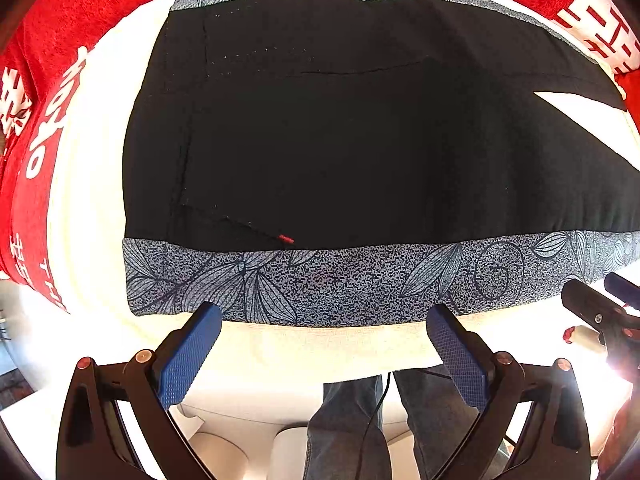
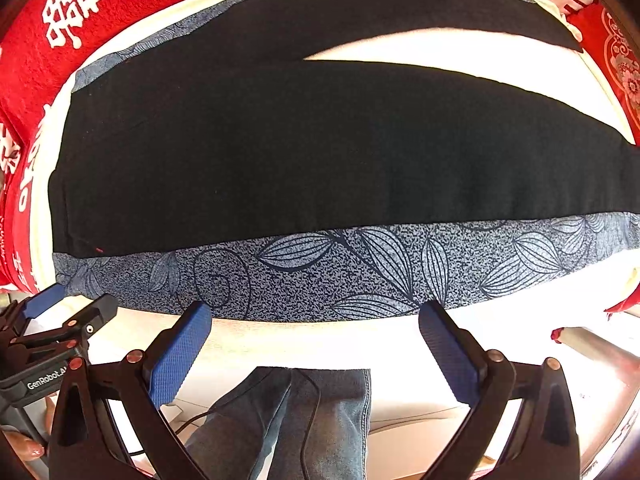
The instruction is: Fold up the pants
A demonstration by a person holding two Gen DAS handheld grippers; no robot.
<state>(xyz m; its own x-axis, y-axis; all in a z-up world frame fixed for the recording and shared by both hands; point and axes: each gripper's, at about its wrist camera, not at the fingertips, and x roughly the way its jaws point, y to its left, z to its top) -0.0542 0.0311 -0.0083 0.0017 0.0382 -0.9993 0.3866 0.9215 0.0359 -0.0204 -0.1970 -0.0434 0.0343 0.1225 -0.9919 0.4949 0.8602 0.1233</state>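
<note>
Black pants (image 1: 340, 140) with a blue-grey leaf-print side band (image 1: 340, 284) lie flat on a white surface (image 1: 92, 200). The waist end is at the left and the two legs spread apart toward the right, also in the right wrist view (image 2: 320, 152). My left gripper (image 1: 324, 316) is open and empty, its fingertips at the near printed edge near the waist. My right gripper (image 2: 316, 312) is open and empty at the same printed edge (image 2: 360, 272), farther along the leg. Each gripper shows at the edge of the other's view.
A red cloth with white characters (image 1: 44, 92) borders the white surface at the left and back, and it shows in the right wrist view (image 2: 72, 12). The person's jeans-clad legs (image 1: 352, 428) stand at the table's near edge, with a thin cable hanging there.
</note>
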